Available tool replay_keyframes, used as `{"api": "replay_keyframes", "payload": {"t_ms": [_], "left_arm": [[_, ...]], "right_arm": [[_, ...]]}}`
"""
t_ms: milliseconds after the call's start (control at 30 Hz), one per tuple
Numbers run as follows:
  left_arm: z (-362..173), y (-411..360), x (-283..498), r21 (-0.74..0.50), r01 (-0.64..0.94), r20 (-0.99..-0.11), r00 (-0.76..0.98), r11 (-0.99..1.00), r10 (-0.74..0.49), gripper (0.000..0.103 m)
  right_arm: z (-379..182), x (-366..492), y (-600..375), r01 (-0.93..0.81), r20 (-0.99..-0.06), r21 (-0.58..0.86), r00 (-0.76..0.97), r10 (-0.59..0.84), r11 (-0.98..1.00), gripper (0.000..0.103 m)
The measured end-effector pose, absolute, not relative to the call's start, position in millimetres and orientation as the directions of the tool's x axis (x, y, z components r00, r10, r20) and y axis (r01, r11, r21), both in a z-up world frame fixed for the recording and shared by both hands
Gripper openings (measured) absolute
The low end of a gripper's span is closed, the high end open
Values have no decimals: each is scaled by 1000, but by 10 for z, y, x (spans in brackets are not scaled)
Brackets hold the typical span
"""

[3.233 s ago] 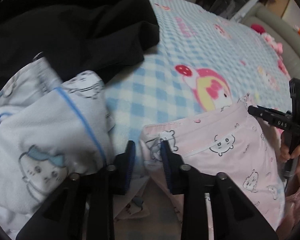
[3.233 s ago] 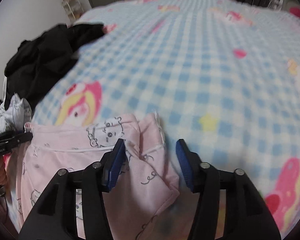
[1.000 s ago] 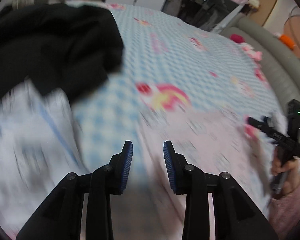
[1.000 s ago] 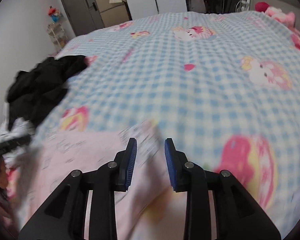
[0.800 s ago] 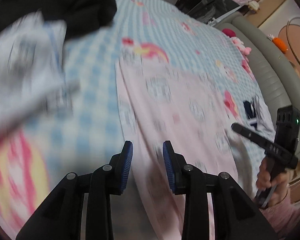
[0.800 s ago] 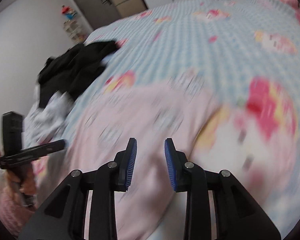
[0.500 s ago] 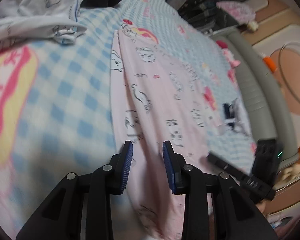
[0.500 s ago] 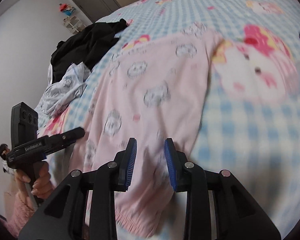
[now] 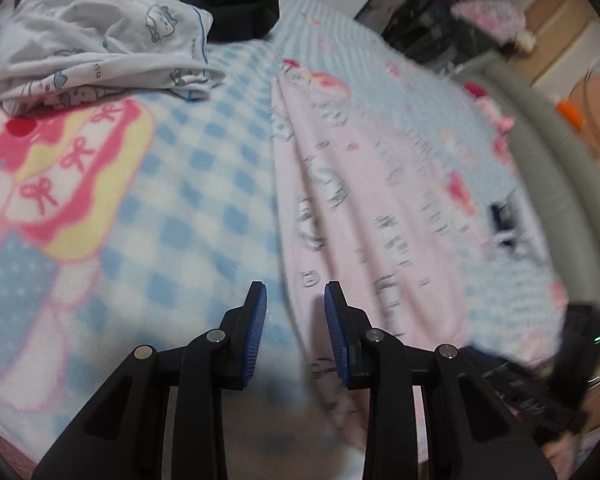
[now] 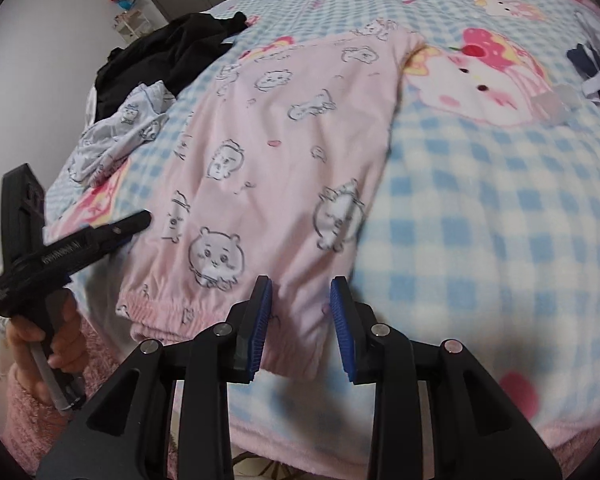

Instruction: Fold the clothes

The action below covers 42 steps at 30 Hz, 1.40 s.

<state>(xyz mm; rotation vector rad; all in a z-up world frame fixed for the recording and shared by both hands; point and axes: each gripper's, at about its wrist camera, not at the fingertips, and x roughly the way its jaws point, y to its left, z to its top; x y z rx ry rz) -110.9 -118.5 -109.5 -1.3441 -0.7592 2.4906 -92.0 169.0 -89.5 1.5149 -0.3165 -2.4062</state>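
On blue checked fleece blanket point(image 10: 480, 208), pink cartoon-print pyjama trousers point(image 10: 284, 152) are laid flat. Left gripper point(image 9: 295, 312) and right gripper point(image 10: 301, 312) are held part-open over near hem, nothing gripped.

Pink cartoon-print pajama pants point(image 10: 284, 168), spread flat lengthwise on checked bedspread point(image 10: 480, 216)

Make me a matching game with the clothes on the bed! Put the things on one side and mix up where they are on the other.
Things:
1. pink pyjama garment
2. black clothes
3. white cat-print garment
4. dark blue item

Places:
A. crumpled beside the black pile
B. spread flat along the middle of the bed
C. far right on the blanket
D. heaped at the far left corner

Pairs: 1-B, 2-D, 3-A, 4-C
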Motion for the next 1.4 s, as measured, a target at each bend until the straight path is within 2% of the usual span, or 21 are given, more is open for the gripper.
{"api": "replay_keyframes", "payload": {"t_ms": [67, 233, 267, 400, 467, 633, 767, 1000, 1067, 1100, 1133, 1167, 1267, 1400], "left_arm": [[-1048, -1193, -1097, -595, 21, -665, -574, -804, 478, 33], [-1120, -1082, -1164, -609, 16, -667, -551, -793, 501, 33], [-1109, -1082, -1145, -598, 36, -671, -568, -801, 476, 33], [-953, -1137, -982, -558, 25, -630, -664, -829, 404, 33], [-1010, -1100, -1047, -600, -13, -628, -611, -800, 481, 33], [-1270, -989, -1165, -584, 50, -699, -540, -810, 470, 33], [-1201, -1015, -1144, -628, 11, -645, -566, -778, 512, 33], [-1270, -886, -1231, -615, -11, -661, -539, -789, 522, 33], [-1301, -880, -1253, -618, -4, -661, -537, -786, 523, 30], [-1308, -894, -1259, -622, 3, -659, -541, -783, 522, 24], [-1310, -913, -1256, -624, 9, -658, -545, -781, 520, 11], [-1312, -932, -1251, -627, 15, -656, -550, -779, 518, 6], [-1243, -970, -1171, -624, 7, -644, -570, -781, 510, 2], [-1040, -945, -1018, -546, -11, -657, -615, -837, 436, 1]], "right_arm": [[-874, -902, 1724, 104, -836, 341, -421, -352, -934, 31], [-797, -917, 1744, 96, -824, 342, -447, -347, -935, 32], [-796, -920, 1744, 94, -826, 338, -448, -343, -936, 36], [-806, -897, 1760, 85, -830, 330, -448, -332, -940, 37], [-820, -881, 1771, 82, -833, 329, -445, -330, -941, 37], [-835, -879, 1729, 89, -837, 326, -435, -332, -941, 37], [-827, -870, 1688, 107, -837, 321, -432, -335, -941, 37], [-832, -986, 1699, 93, -841, 320, -431, -328, -943, 37], [-838, -1012, 1706, 86, -841, 320, -433, -325, -943, 37], [-841, -1025, 1709, 83, -841, 321, -434, -324, -944, 37], [-847, -1039, 1710, 80, -840, 322, -435, -324, -943, 37], [-858, -1054, 1708, 74, -840, 323, -437, -321, -944, 37], [-882, -1093, 1705, 53, -845, 313, -441, -304, -948, 37], [-892, -1102, 1685, 49, -850, 299, -440, -290, -953, 37]]}}
